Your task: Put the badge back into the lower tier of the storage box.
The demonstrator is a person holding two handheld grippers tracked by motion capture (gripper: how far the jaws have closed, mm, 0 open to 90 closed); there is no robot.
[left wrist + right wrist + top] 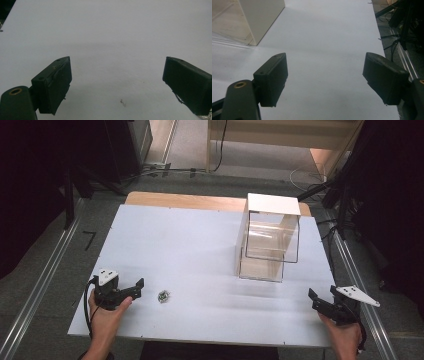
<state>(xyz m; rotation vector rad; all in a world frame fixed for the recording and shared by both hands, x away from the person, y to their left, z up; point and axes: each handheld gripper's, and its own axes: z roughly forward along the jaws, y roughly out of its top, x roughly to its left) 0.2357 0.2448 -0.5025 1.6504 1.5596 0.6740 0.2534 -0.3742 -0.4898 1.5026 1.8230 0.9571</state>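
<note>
Clear acrylic case, small object near left gripper

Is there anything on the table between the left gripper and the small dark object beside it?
Nothing visible. Bare white table lies between the left gripper and the small dark object; its jaws stand open.

The small dark object on the table is too small to identify

Matt white table, clear glossy plastic cabinet, matt black tools.
</note>
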